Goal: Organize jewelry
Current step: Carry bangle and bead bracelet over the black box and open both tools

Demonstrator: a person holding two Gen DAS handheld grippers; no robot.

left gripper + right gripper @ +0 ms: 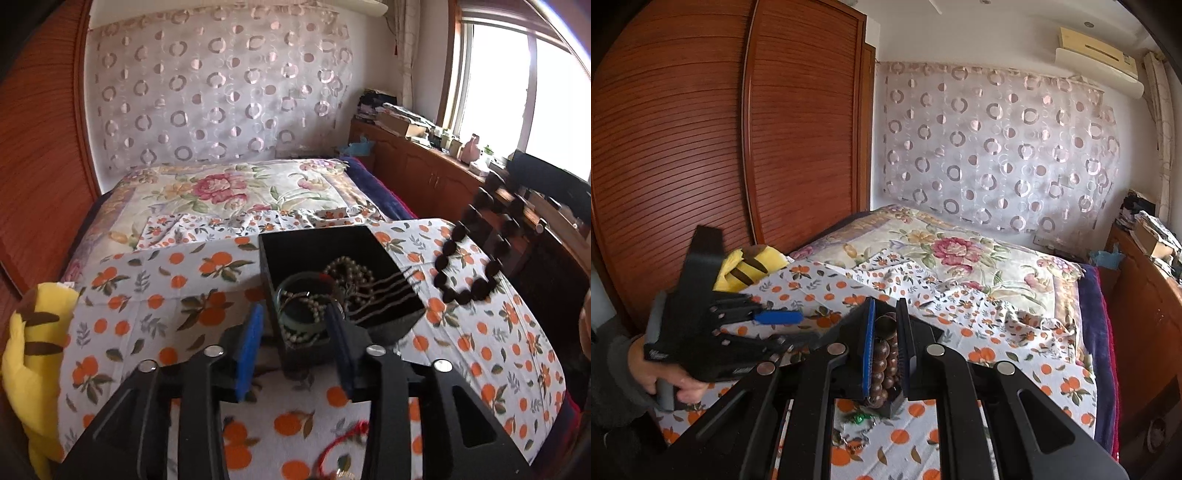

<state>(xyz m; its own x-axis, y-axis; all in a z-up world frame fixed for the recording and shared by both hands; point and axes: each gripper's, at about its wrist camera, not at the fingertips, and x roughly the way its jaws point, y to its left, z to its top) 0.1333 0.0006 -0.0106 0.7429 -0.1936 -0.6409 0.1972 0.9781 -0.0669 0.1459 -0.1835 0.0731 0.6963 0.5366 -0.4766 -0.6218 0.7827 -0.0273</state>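
A black jewelry box (295,243) stands on the orange-print cloth and holds a green bangle (291,321) and pale bead strands (347,269). My left gripper (295,328) is open, its fingers either side of the box's near corner. It also shows in the right wrist view (783,325). My right gripper (886,332) is shut on a dark brown bead bracelet (882,365). The same bracelet (469,254) hangs in the air right of the box in the left wrist view. A red cord piece (340,443) and a green-bead piece (858,419) lie on the cloth.
A yellow plush toy (29,362) lies at the cloth's left edge. A floral bedspread (229,192) covers the bed behind. A wooden wardrobe (701,147) stands left and a cluttered wooden cabinet (424,166) runs under the window on the right.
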